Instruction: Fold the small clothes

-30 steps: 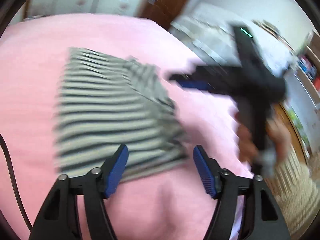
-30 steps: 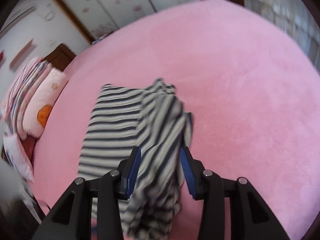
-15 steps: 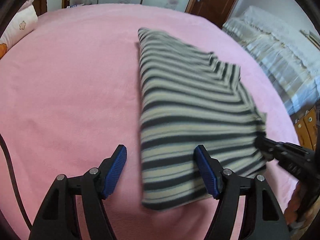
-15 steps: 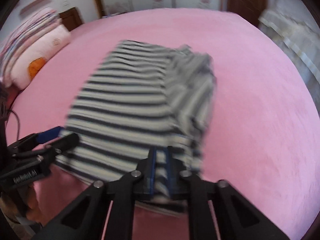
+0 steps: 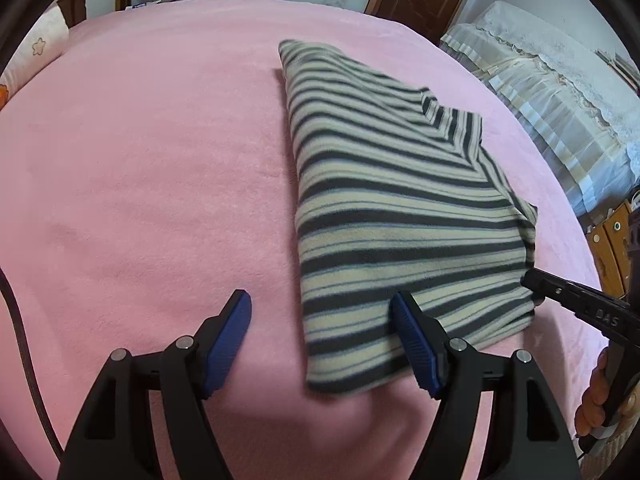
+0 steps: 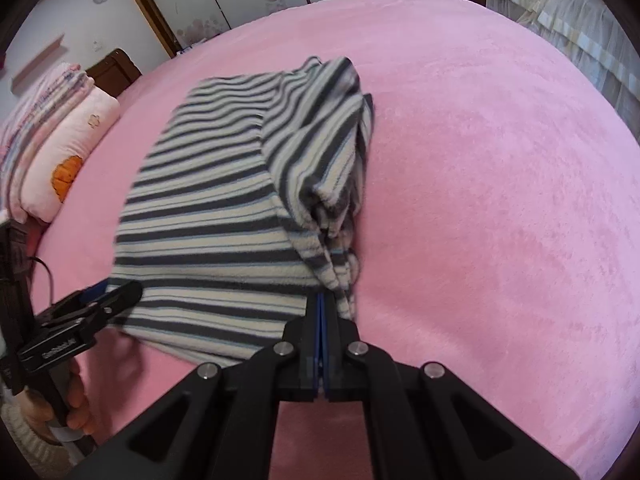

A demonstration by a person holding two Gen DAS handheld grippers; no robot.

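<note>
Soft fleece garment with dark grey and cream stripes (image 5: pixel 400 208) lay folded on the pink plush bed cover (image 5: pixel 152 184), toward the near edge, its length running away from the cameras. One side was doubled over in a thick bunched fold, seen best in the right wrist view (image 6: pixel 320 152).

Right gripper (image 6: pixel 321 312): black frame, blue pads pressed together, jaws having just closed; pinched on the near corner of the garment where the bunched fold ended. In the left wrist view it came in from the right margin with its tip at the garment's right edge (image 5: pixel 536 284).

Left gripper (image 5: pixel 320 320): jaws wide apart, gripping nothing. Its right pad (image 5: pixel 416 344) sat over the near hem of the garment; its left pad (image 5: pixel 230 336) sat over bare cover. The garment's near left corner lay between them. Contact with the cloth could not be told.

A pale pink pillow with an orange motif (image 6: pixel 68 160) lay at the far left of the bed.
</note>
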